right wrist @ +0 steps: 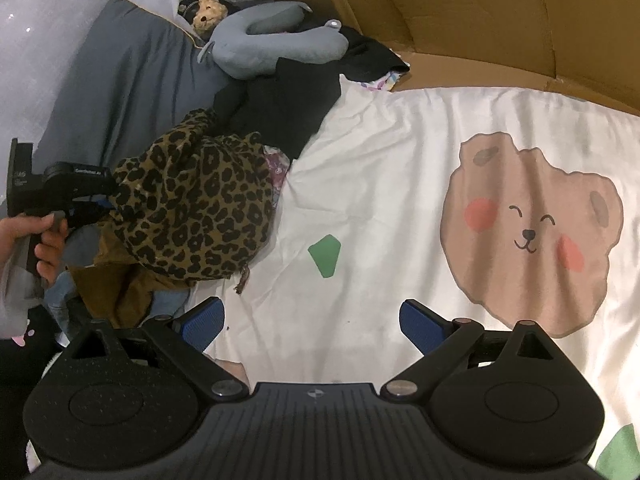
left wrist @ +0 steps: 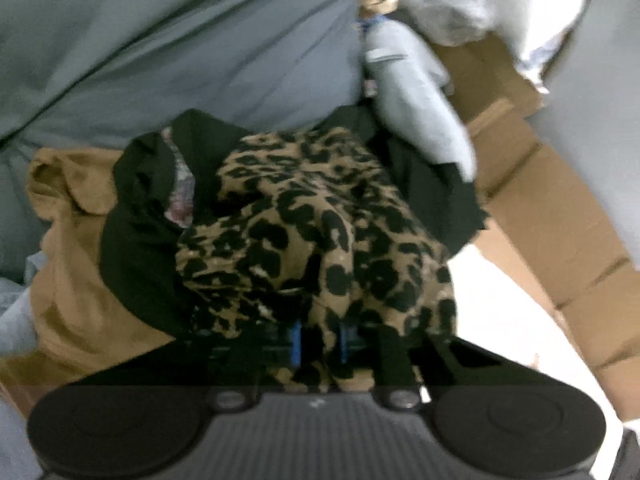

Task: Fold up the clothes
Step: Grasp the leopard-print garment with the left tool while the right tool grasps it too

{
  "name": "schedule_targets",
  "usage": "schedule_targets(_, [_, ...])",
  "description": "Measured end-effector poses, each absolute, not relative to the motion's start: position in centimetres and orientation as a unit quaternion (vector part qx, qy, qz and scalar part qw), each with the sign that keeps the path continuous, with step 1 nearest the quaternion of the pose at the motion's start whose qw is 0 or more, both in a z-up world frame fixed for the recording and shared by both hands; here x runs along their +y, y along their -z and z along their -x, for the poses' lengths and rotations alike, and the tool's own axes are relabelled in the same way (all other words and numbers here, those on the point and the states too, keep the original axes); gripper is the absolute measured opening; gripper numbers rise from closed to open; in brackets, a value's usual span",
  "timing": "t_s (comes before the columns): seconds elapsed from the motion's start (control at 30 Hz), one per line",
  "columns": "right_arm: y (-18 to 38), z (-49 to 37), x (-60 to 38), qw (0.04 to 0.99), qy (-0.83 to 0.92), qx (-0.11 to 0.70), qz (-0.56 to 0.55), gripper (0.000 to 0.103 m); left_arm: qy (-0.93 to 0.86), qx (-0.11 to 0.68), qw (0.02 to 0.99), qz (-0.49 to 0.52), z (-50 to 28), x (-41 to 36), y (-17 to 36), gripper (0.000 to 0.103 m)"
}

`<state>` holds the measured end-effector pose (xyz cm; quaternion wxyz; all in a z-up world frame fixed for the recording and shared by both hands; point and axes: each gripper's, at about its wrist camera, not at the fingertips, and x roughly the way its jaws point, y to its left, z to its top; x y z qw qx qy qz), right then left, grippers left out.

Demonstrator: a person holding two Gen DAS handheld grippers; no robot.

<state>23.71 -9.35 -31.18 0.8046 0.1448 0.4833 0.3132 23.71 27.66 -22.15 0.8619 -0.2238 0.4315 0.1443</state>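
Note:
A leopard-print garment (left wrist: 312,224) fills the middle of the left wrist view, bunched up, and my left gripper (left wrist: 320,344) is shut on a fold of it between the blue pads. The right wrist view shows the same leopard-print garment (right wrist: 196,208) lifted off a clothes pile at the left, held by the left gripper (right wrist: 102,204) in a person's hand (right wrist: 44,244). My right gripper (right wrist: 312,326) hangs open over the white bedsheet (right wrist: 380,184), nothing between its fingers, well to the right of the garment.
A pile of black clothes (right wrist: 296,108), a brown garment (right wrist: 120,288) and a grey pillow (right wrist: 120,92) lie at the left. A grey neck pillow (right wrist: 272,48) and a teddy bear (right wrist: 208,12) sit behind. Cardboard boxes (right wrist: 460,20) line the far side. The sheet bears a bear print (right wrist: 532,232).

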Motion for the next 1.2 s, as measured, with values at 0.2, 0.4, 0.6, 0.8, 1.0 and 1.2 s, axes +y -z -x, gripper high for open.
schedule_targets(0.2, [31.0, -23.7, -9.5, 0.802, -0.32, 0.479, -0.157, 0.089, -0.08, 0.394, 0.886, 0.23, -22.1, 24.7, 19.9, 0.007])
schedule_targets(0.4, [30.6, -23.0, -8.6, 0.798, -0.344, 0.471, -0.152, 0.084, -0.01, 0.4, 0.886, 0.236, -21.3, 20.5, 19.5, 0.006])
schedule_targets(0.6, [29.7, -21.8, -6.5, 0.799, -0.379, 0.45, -0.123, 0.087, 0.052, 0.42, 0.875, 0.238, -21.2, 16.5, 20.4, 0.006])
schedule_targets(0.8, [31.2, -21.1, -4.4, 0.795, -0.392, 0.453, -0.094, 0.088, 0.098, 0.428, 0.867, 0.236, -20.5, 13.9, 19.8, 0.006])
schedule_targets(1.0, [33.3, -20.0, -3.0, 0.791, -0.394, 0.464, -0.065, 0.079, 0.135, 0.428, 0.862, 0.235, -20.0, 12.0, 18.6, 0.005])
schedule_targets(1.2, [33.7, -18.6, -4.9, 0.783, -0.407, 0.463, -0.079, 0.018, 0.156, 0.43, 0.859, 0.229, -18.7, 11.4, 17.3, 0.005])
